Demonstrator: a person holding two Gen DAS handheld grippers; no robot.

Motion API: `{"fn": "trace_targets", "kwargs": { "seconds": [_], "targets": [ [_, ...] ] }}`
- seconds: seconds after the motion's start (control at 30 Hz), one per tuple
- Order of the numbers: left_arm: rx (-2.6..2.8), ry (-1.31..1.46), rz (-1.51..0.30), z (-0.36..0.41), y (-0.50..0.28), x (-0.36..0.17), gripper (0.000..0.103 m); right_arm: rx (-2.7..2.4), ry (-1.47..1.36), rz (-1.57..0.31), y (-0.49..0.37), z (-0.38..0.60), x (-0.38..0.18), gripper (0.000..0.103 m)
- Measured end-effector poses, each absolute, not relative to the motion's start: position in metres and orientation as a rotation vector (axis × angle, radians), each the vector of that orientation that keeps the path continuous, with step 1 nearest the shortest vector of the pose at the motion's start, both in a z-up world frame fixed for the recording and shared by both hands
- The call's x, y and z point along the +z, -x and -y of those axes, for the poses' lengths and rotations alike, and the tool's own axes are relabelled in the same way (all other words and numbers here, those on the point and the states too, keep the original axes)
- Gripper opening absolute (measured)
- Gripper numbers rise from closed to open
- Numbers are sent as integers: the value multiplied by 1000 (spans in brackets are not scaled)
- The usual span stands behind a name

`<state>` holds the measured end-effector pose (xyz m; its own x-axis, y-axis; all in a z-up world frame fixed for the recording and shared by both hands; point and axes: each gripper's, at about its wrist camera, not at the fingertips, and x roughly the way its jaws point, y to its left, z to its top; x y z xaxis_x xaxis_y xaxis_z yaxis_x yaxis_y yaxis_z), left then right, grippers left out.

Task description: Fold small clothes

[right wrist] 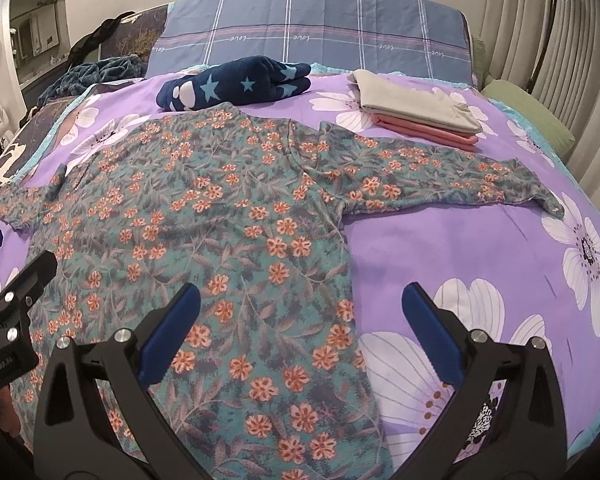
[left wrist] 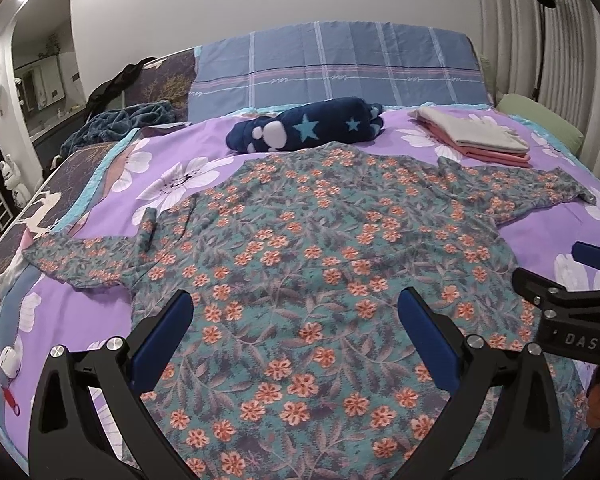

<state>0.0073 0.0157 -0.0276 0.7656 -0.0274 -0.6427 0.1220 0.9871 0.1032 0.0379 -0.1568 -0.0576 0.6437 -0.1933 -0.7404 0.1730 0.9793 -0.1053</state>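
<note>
Thin, limp floral shirt (left wrist: 308, 248) lies flat; best pinched at sleeve or hem by left gripper (left wrist: 296, 320) and right gripper (right wrist: 300, 312), both spread, empty.

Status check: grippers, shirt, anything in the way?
Left gripper and right gripper open, empty, above the shirt. Shirt flat on bed, sleeves out, unfolded. Folded stack and blanket roll beyond, apart.

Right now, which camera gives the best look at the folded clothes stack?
The right wrist view: the folded stack sits nearer and larger, its beige top layer and pink layers beneath clearly separate. The left wrist view shows the same stack smaller, toward the right.
</note>
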Motion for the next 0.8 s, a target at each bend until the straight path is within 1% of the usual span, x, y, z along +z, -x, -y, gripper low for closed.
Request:
{"fn": "trace_targets", "kwargs": {
  "seconds": [0.47,0.8],
  "targets": [
    [73,-158,-760,-38,-15,-40,102,-185,51,-871,-42,147,-64,101],
    [82,-142,-771,-45,-16,-42,102,-169,73,-873,-44,136,-64,101]
  ]
}}
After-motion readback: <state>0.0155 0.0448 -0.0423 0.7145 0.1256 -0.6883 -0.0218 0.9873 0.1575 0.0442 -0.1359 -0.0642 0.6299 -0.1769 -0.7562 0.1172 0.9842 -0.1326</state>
